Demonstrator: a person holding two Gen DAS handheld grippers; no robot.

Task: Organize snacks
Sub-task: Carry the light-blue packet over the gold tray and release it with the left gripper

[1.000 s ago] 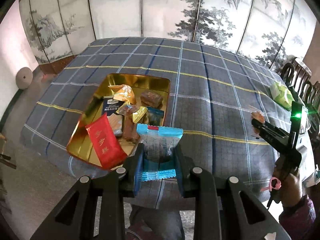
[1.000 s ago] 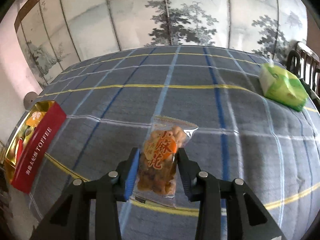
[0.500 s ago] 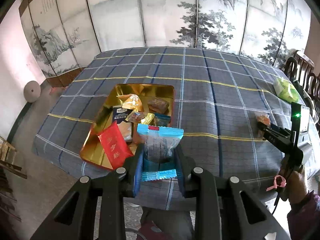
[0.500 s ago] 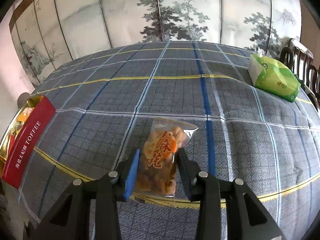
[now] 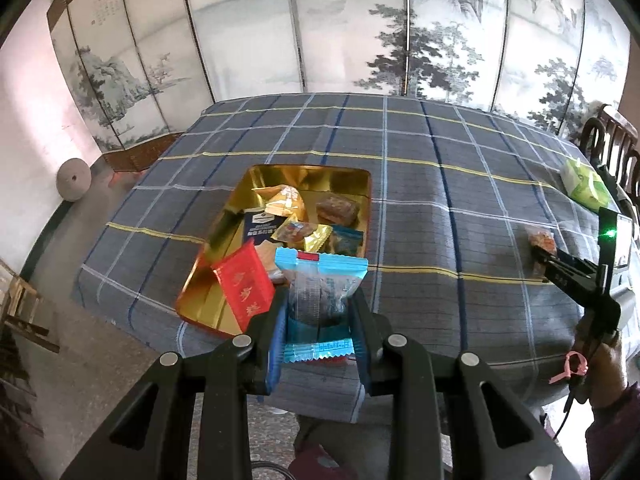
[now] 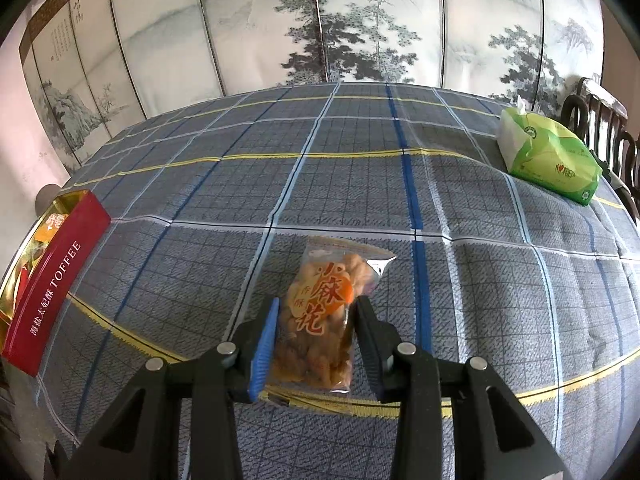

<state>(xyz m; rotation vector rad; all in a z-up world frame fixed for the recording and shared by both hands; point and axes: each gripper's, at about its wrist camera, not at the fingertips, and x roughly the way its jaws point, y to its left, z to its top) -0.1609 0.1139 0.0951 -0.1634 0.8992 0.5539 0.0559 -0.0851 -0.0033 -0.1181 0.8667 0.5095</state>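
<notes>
Now, over at the left of the left-wrist view sits the gold-lined rectangular toffee tin [image 5: 224,236] on the blue plaid tablecloth [image 5: 440,216], open-topped, and it holds a jumble of wrapped snacks: a red packet with gold characters [image 5: 244,288] leaning at its near edge, a yellow foil pouch [image 5: 285,200] further back, a brown wrapped cake [image 5: 337,209] to the right of that. Just in front of the tin, at lower centre, the left gripper [image 5: 318,322] has its blue-padded jaws pressed tight on a clear snack bag with a light-blue header strip [image 5: 320,284], carried upright above the table's near edge, its top overlapping the tin's near right corner in the frame. Far right in the same view, the right gripper [image 5: 538,256] reaches across the cloth toward a small orange packet.

Switching to the right-wrist view: the tin's red side, lettered TOFFEE, shows at the left edge. Centre frame, lying flat on the cloth, is the clear bag of golden fried dough twists with red characters [image 6: 324,316]. The gripper's fingers stand either side of its lower half, up against the bag's edges; I can't tell whether they are squeezing it yet. At upper right, well apart, rests a green-and-white pack of tissues [image 6: 548,156] near the table's far edge.
</notes>
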